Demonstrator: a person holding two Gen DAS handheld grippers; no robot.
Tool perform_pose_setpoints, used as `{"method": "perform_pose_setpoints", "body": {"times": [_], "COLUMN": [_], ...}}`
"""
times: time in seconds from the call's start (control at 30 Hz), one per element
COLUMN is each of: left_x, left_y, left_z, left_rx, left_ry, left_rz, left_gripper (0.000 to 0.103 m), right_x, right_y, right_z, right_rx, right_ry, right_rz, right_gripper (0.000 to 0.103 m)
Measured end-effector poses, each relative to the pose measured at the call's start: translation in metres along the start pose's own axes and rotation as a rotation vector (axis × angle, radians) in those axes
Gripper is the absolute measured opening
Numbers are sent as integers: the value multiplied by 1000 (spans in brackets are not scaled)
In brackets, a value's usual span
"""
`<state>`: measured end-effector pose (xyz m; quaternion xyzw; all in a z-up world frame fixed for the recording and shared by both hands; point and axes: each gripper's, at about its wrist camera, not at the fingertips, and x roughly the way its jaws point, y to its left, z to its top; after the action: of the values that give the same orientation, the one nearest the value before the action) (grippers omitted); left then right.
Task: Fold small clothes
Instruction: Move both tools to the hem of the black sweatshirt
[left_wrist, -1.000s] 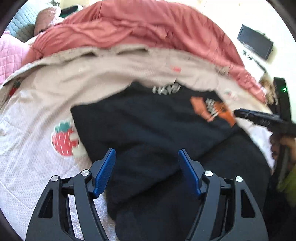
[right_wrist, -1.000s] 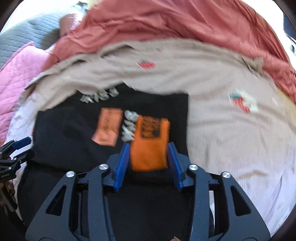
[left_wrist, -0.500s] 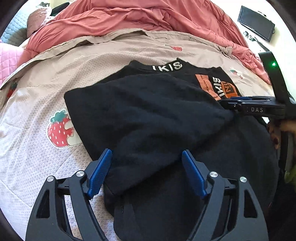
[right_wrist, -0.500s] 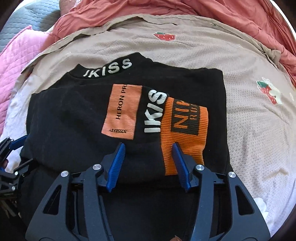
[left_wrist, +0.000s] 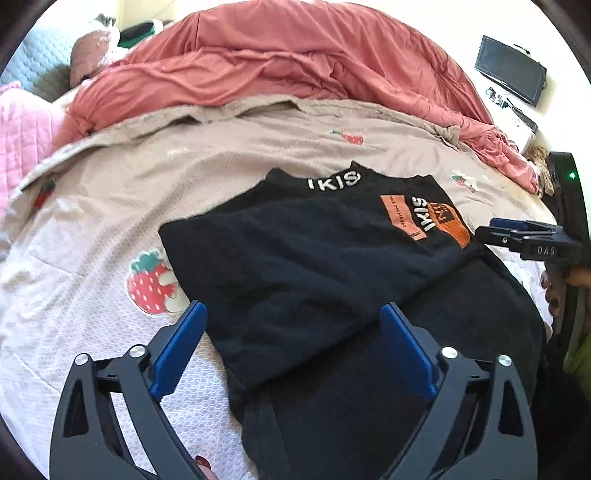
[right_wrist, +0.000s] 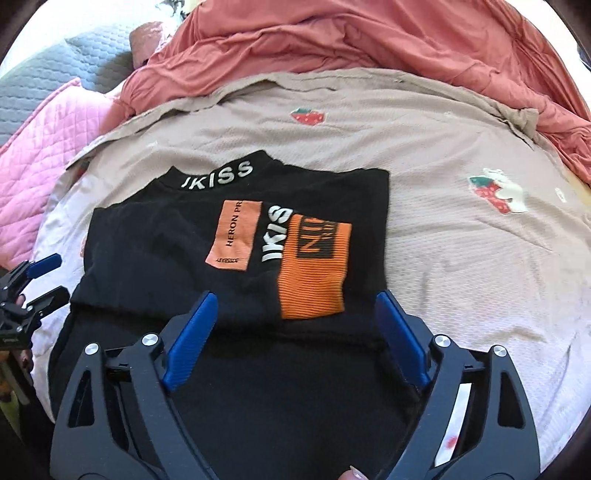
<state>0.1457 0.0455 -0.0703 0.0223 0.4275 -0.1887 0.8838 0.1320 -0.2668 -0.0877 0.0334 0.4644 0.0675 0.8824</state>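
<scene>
Black top lies flat on the strawberry bedspread, sleeves folded across the chest, apparently to narrow it. Left gripper and right gripper have just been opening; jaws spread, pinching nothing

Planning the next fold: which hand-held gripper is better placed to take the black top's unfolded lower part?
Probably either: the left hand-held gripper and right hand-held gripper, jaws just opened and empty, both hang over the black knit top at its lower part; left nearer its side edge.
</scene>
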Motion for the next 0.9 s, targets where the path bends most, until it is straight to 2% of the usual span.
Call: {"method": "perform_pose_setpoints", "body": {"times": [0.17,0.27,0.33,0.43,0.5,0.57,0.7,0.9], "left_x": [-21,-35,-45,-60,-67,-73,-82,-97], "left_y": [-6,-3,2,12,14,10,-4,-12], "left_z": [-10,-10,-10,-13,-20,-29,-45,-72], "left_rx": [30,-9,-60,-181,-227,-226,-161,-193], "left_ry": [-39,-57,-74,-88,-88,-74,-30,46], "left_rz": [89,126,120,61,33,56,132,111], "left_gripper": [97,97,97,97,97,97,97,97], "right_x": [-22,-43,-54,-75,-89,-99,-118,-122], "right_y": [-12,-23,-31,-43,-52,-59,-74,-80], "right_z": [-2,-5,-7,-14,-20,-27,-50,-85], "right_rx": [-4,-8,-4,5,7,2,22,64], "right_ry": [-27,-54,-66,-89,-101,-104,-110,-45], "right_rz": [4,4,6,9,8,5,-8,13], "right_gripper": [84,86,86,88,90,90,91,91]}}
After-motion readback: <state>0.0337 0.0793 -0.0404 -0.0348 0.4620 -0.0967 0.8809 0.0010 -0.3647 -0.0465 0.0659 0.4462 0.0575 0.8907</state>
